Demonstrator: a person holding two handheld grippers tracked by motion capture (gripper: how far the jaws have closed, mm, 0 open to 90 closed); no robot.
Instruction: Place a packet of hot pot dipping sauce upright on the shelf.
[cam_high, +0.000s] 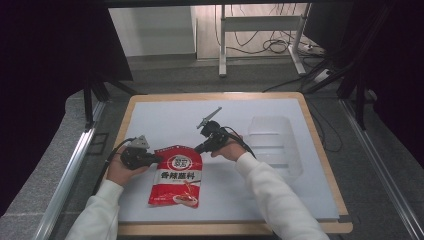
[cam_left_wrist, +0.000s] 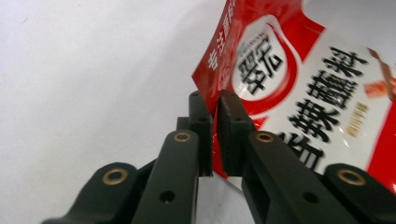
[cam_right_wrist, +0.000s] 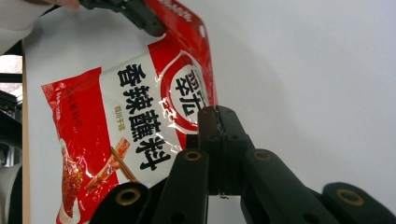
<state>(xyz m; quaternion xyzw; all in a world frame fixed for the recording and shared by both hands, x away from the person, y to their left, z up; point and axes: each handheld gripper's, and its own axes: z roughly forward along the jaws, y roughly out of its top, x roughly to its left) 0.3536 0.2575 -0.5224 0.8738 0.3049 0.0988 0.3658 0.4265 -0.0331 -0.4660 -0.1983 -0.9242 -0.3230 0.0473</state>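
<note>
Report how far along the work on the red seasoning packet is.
Done: both grips are on. The left gripper is shut on the red seasoning packet at its top left corner, and the right gripper is shut on the top right corner. In hand: the packet is held by its top edge over the white mat. Left: the packet looks unopened, and the clear tray holds nothing.

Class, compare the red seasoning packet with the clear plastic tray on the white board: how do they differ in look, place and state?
The red seasoning packet is opaque, red and white with printed characters; the clear plastic tray is see-through and unprinted. The packet lies left of the board's middle, the tray toward its right side. The left claw and right claw each pinch one of the packet's top corners; the tray is untouched. Both rest on the white board.
</note>
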